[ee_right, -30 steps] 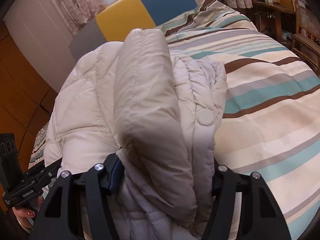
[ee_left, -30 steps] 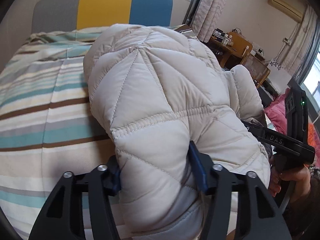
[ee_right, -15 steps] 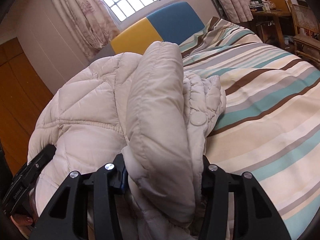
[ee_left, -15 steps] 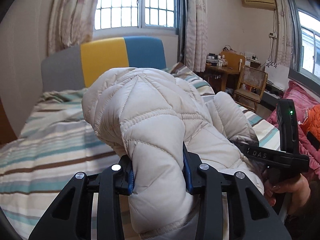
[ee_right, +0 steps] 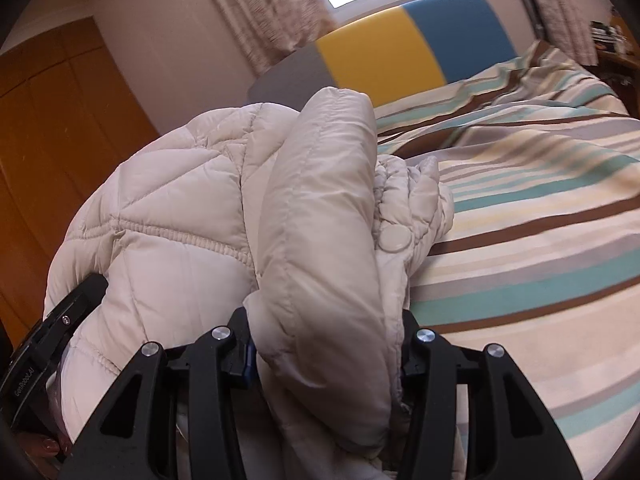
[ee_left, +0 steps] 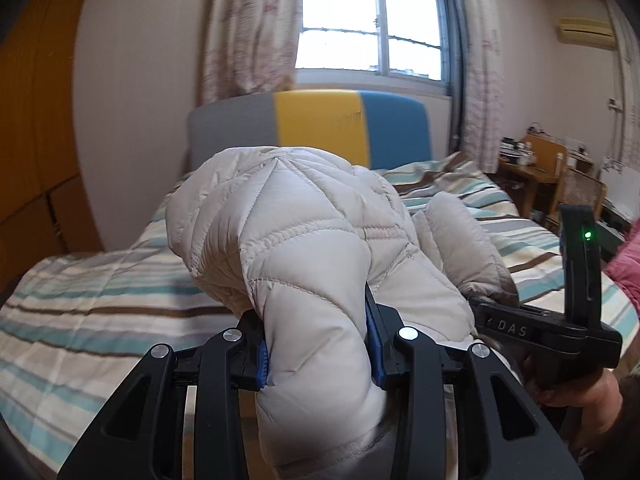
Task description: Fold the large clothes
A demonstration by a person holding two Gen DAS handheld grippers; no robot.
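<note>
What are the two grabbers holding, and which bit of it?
Both hold the puffy cream jacket. The left gripper pinches a quilted fold at its near edge; the right gripper pinches a smooth bunched roll, maybe a sleeve.

A striped bed (ee_left: 100, 300) with grey-yellow-blue headboard (ee_left: 312, 128) sits under a bright curtained window (ee_left: 368, 20), beside orange wardrobe doors (ee_right: 60, 128).

The quilted jacket (ee_left: 304, 240) sits bunched on the bed (ee_left: 100, 292), its near folds clamped between the jaws of the left gripper (ee_left: 318, 344) and right gripper (ee_right: 326, 344); the headboard (ee_left: 316, 128) stands behind it. A window (ee_left: 372, 20) is above the headboard; a desk (ee_left: 532, 172) stands right of the bed.
</note>
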